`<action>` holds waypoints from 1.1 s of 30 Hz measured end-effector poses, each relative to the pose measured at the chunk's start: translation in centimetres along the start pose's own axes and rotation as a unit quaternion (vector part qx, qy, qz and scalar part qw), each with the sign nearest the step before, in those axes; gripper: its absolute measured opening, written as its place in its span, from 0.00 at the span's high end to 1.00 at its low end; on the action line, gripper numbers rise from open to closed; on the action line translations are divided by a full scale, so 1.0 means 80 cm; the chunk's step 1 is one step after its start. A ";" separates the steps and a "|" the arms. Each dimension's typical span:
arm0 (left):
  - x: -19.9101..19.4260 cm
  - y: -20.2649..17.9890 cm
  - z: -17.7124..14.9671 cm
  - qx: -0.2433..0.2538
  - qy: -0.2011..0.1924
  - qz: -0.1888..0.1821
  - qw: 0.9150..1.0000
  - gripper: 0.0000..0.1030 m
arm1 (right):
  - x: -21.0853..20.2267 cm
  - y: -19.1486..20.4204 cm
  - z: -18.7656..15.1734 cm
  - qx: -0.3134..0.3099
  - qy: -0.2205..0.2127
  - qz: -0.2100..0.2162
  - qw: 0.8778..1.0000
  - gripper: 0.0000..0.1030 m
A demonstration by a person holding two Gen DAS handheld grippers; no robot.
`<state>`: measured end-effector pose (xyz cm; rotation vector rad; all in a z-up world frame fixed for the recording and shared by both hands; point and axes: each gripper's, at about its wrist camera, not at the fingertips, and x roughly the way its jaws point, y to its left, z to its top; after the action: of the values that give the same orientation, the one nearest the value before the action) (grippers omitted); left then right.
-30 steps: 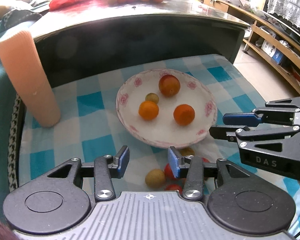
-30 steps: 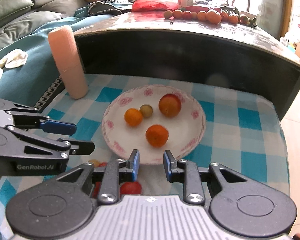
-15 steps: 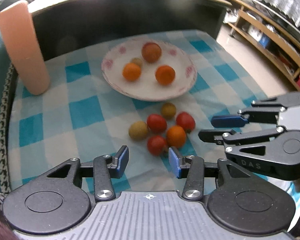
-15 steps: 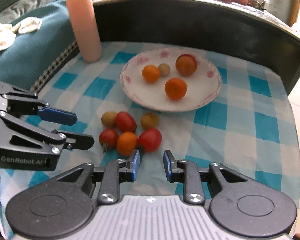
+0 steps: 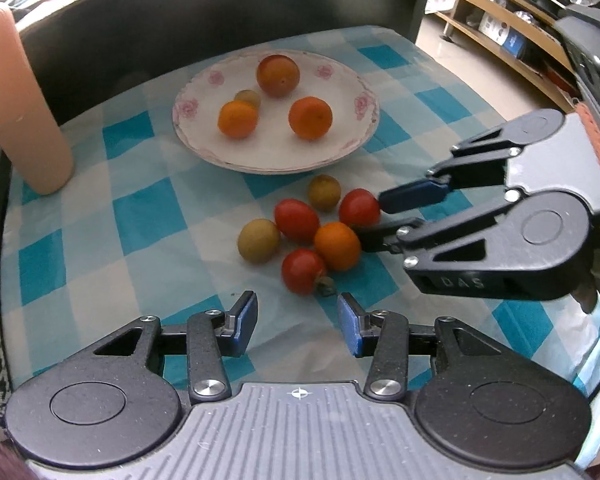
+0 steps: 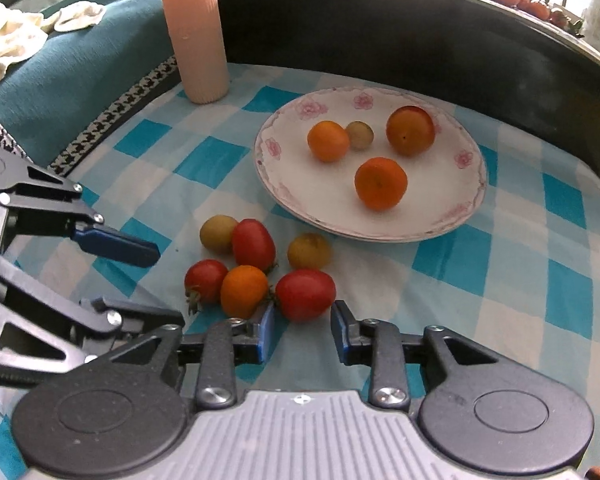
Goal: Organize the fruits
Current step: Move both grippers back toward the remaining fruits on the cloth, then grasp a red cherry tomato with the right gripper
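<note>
Blue and white squares cover the soft cloth (image 6: 452, 256) that lies over the bench. On it sits a round white plate (image 6: 452, 216) with a wavy rim and little pink flowers painted near the edge. The plate looks smooth and shiny. Four round fruits rest in it: two bumpy oranges (image 6: 380, 182), one bigger red-orange tomato (image 6: 410, 130) and one small dull yellow-green fruit (image 6: 359, 134) that touches one orange. Just in front of the plate, six more fruits lie on the cloth in a tight bunch. Three are smooth, shiny red tomatoes, and one of them (image 6: 305, 294) is egg-shaped and sits closest to the right gripper (image 6: 302, 334). One small orange (image 6: 243, 291) is in the middle of the bunch, and two yellow-green balls (image 6: 309, 251) lie at the plate side. The right gripper has its black arms and blue fingers spread apart, holding nothing, with the egg-shaped tomato just ahead of the gap. The left gripper (image 5: 297, 325) is also spread wide and holds nothing; a round red tomato (image 5: 302, 271) with a dry green stalk lies near its tips. A tall pink tube (image 6: 193, 28) with fine ridges stands upright at the far left corner of the cloth.
</note>
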<state>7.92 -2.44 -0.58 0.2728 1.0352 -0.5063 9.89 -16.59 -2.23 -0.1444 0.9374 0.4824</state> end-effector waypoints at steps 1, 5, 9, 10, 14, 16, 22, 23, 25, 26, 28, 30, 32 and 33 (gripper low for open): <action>0.000 0.000 0.000 0.001 0.000 -0.001 1.000 0.49 | 0.002 -0.001 0.000 0.003 0.001 0.003 1.000 0.55; -0.004 0.000 0.000 0.002 -0.002 -0.005 1.000 0.47 | 0.002 -0.003 0.002 0.002 0.001 0.011 1.000 0.54; -0.004 -0.001 0.000 0.007 -0.003 -0.008 1.000 0.47 | 0.007 -0.005 0.006 0.003 -0.002 0.008 1.000 0.46; -0.004 -0.002 0.000 0.007 -0.002 -0.009 1.000 0.47 | 0.009 -0.004 0.007 0.002 -0.003 0.009 1.000 0.46; -0.004 -0.001 0.000 0.007 -0.002 -0.010 1.000 0.47 | 0.016 -0.003 0.012 -0.001 -0.001 0.011 1.000 0.46; -0.003 -0.002 0.000 0.006 -0.001 -0.010 1.000 0.47 | 0.015 -0.002 0.013 -0.002 0.001 0.008 1.000 0.47; 0.004 -0.001 0.000 0.004 0.004 -0.008 1.000 0.48 | 0.007 -0.008 0.011 0.020 0.011 0.004 1.000 0.51; 0.006 -0.001 0.000 0.002 0.004 -0.007 1.000 0.50 | 0.005 -0.008 0.009 0.021 0.013 0.000 1.000 0.51; 0.009 0.001 0.000 -0.005 0.002 -0.008 1.000 0.51 | 0.003 -0.011 0.007 0.026 0.015 -0.005 1.000 0.51; 0.010 0.001 0.001 -0.009 0.002 -0.011 1.000 0.51 | 0.002 -0.012 0.006 0.028 0.016 -0.006 0.999 0.51; 0.013 0.002 0.001 -0.012 0.001 -0.014 1.000 0.51 | 0.000 -0.012 0.004 0.027 0.015 -0.007 0.999 0.51; 0.016 0.000 0.001 -0.010 0.001 -0.010 1.000 0.52 | -0.002 -0.012 0.003 0.026 0.014 -0.008 1.000 0.51; 0.020 -0.001 0.000 -0.008 0.003 -0.008 1.000 0.52 | -0.002 -0.011 0.002 0.025 0.014 -0.008 1.000 0.51; 0.022 -0.002 0.000 -0.006 0.003 -0.005 1.000 0.52 | -0.002 -0.011 0.002 0.025 0.014 -0.008 1.000 0.51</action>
<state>8.59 -3.03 -2.08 0.2585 1.0465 -0.5078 10.33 -17.40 -2.09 -0.1134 0.9742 0.4419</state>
